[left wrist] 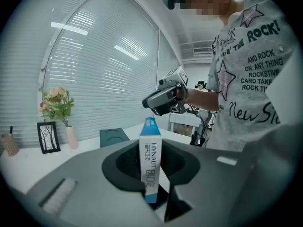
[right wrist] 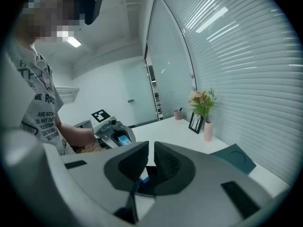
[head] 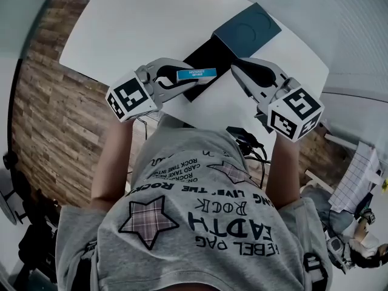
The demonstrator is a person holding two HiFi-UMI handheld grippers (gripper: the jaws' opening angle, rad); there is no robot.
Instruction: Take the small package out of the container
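A small blue-and-white package [head: 196, 74] sticks out of my left gripper [head: 179, 76], whose jaws are shut on one end of it, above the table. In the left gripper view the package [left wrist: 150, 145] stands upright between the pads. Below and beyond it lies the open black container [head: 209, 56], with its teal lid [head: 245, 32] beside it at the far end. My right gripper [head: 237, 67] hovers to the right of the container, jaws shut with nothing between them [right wrist: 150, 162]. Each gripper shows in the other's view: the right gripper [left wrist: 163, 100] and the left gripper [right wrist: 113, 134].
The white table [head: 151, 23] has rounded edges, with wood floor to the left. At its far side by the window blinds stand a vase of flowers [left wrist: 59, 110], a small picture frame [left wrist: 48, 137] and a pen cup [left wrist: 8, 143]. Cables and gear lie on the floor to the right [head: 248, 141].
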